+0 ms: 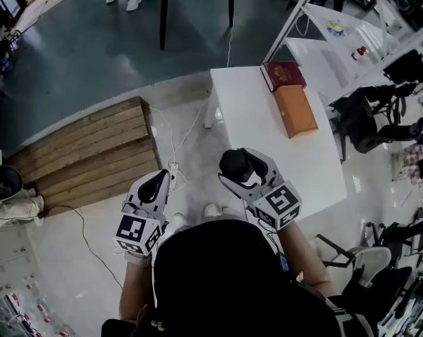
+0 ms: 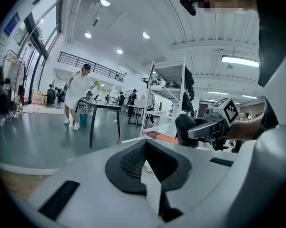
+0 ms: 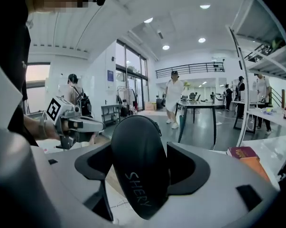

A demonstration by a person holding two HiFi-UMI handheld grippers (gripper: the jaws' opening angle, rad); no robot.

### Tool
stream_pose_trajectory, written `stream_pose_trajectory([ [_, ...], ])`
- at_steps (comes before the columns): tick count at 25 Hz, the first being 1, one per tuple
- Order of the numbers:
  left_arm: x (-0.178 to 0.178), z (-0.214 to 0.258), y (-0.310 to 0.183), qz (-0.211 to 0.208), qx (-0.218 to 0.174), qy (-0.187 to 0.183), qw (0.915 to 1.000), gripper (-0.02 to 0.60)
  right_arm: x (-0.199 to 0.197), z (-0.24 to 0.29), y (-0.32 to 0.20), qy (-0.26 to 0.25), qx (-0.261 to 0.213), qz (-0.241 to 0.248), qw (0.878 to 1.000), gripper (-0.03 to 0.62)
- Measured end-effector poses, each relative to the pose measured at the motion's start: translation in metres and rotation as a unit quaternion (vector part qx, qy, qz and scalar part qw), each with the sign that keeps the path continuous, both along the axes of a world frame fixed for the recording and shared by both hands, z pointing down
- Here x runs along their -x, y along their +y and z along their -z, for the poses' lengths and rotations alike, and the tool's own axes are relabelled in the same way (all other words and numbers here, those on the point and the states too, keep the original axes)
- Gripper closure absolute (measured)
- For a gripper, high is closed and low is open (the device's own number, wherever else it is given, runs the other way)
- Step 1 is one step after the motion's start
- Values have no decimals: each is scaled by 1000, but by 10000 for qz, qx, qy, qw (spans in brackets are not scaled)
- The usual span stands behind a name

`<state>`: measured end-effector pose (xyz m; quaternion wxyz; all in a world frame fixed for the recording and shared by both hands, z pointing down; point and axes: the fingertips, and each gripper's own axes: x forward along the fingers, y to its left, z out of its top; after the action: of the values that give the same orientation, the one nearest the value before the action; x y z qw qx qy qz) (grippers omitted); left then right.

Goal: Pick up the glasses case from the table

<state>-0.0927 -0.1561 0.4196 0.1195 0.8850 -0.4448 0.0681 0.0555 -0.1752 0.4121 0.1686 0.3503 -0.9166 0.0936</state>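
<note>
The black glasses case (image 1: 233, 164) is held off the white table (image 1: 267, 146), in front of the person's chest. My right gripper (image 1: 239, 170) is shut on it. In the right gripper view the case (image 3: 140, 165) stands upright between the jaws and fills the gap, with pale lettering on its shell. My left gripper (image 1: 157, 185) hangs to the left over the floor, jaws together and holding nothing. The left gripper view shows its black pads (image 2: 133, 160) meeting, with the right gripper and the case (image 2: 184, 127) off to the right.
A dark red book (image 1: 283, 74) and an orange box (image 1: 295, 109) lie at the table's far end. A wooden pallet (image 1: 92, 153) and a power strip with cables (image 1: 172, 168) are on the floor at left. Office chairs (image 1: 369, 121) stand at right. A person in white (image 2: 78, 91) walks farther off.
</note>
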Motion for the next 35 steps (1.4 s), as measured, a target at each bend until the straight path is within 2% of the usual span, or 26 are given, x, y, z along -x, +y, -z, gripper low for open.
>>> stream_pose_trajectory([
  [3,0,4,-2,-39,-66,3,10000,565,2,11,3,-322,-128,-75,9994,229],
  [10,2,11,1,-104,-208,-11,9997,565,9,27,17,-658,-327,-84,9973,229],
  [20,6,10,10,-128,-239,-52,9996,563,14,19,31,-576,-356,-103,9977,229],
  [35,4,0,10,-56,-89,-141,9998,563,-4,0,24,-635,-102,-306,9975,230],
])
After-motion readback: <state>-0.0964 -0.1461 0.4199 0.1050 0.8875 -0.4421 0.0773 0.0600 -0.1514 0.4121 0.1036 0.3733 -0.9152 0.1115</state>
